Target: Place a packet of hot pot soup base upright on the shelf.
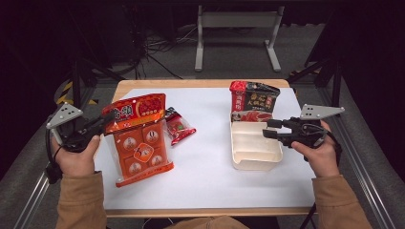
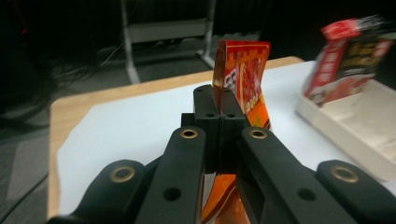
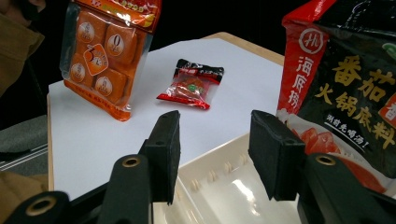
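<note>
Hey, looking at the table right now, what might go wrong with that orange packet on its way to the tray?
The left gripper pinches the orange packet only at its top edge, so the hanging bag may swing or slip out. The tray already holds a big dark pouch leaning at its far end, which could tip when the packet goes in. The right gripper has its jaws open around the tray's rim, so the tray might slide.

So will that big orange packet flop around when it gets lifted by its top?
Probably a bit. The left gripper pinches only the top edge of the orange packet, which curves in the left gripper view, so it looks bendy. The blocks inside likely stiffen its middle. It may swing, since its bottom hangs free.
</note>
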{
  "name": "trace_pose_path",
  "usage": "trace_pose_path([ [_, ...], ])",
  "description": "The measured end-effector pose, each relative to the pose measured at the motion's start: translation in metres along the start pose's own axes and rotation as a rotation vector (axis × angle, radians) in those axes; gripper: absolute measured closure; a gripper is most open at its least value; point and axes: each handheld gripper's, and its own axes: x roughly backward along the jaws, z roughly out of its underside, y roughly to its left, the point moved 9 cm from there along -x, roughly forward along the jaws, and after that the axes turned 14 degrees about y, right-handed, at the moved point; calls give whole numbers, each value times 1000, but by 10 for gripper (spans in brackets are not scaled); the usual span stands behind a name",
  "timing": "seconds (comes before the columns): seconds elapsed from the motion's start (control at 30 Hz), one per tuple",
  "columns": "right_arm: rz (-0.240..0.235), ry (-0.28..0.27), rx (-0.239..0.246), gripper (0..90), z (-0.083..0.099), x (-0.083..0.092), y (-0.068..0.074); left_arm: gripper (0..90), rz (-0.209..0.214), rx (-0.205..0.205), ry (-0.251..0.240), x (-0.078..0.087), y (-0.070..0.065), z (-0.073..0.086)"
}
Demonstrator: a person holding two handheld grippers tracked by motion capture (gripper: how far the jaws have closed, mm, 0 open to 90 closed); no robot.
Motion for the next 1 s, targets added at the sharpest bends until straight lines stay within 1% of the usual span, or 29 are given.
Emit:
trace_pose_path([
  [0.03, 1, -8, -2, 521, -1, 1, 0, 900, 22, -38, -14, 6, -13, -5],
  [0.13, 8, -23, 1, 511, -2, 3, 0, 900, 41, -76, -26, 12, -27, -10],
  [0.2, 9, -28, 4, 507, -2, 4, 0, 900, 60, -99, -35, 15, -36, -13],
  [0.27, 6, -36, 5, 506, -3, 5, 1, 900, 76, -121, -44, 18, -42, -15],
  [0.33, 4, -41, 7, 506, -4, 5, 1, 900, 94, -151, -67, 21, -50, -17],
  [0.37, 2, -42, 7, 506, -4, 5, 2, 900, 94, -151, -67, 21, -50, -17],
  [0.4, 2, -41, 8, 506, -5, 4, 2, 900, 108, -171, -81, 23, -57, -19],
  [0.43, -1, -40, 13, 504, -6, 3, 3, 900, 115, -178, -85, 23, -59, -20],
  [0.47, -1, -40, 13, 504, -6, 3, 3, 900, 115, -178, -85, 23, -59, -20],
  [0.53, -7, -41, 24, 496, -11, 1, 4, 900, 125, -202, -91, 22, -69, -22],
  [0.57, -14, -39, 30, 492, -13, 0, 6, 900, 128, -207, -91, 22, -72, -23],
  [0.63, -9, -32, 43, 486, -15, -3, 8, 900, 129, -216, -96, 21, -75, -24],
  [0.77, -17, -57, 46, 467, -24, -8, 11, 900, 152, -220, -104, 18, -81, -27],
  [0.9, -24, -98, 54, 443, -35, -9, 17, 900, 191, -241, -110, 16, -91, -31],
  [0.97, -23, -112, 66, 440, -41, -10, 21, 900, 214, -248, -114, 15, -97, -32],
  [1.0, -24, -115, 68, 439, -44, -11, 23, 900, 232, -256, -117, 14, -101, -34],
])
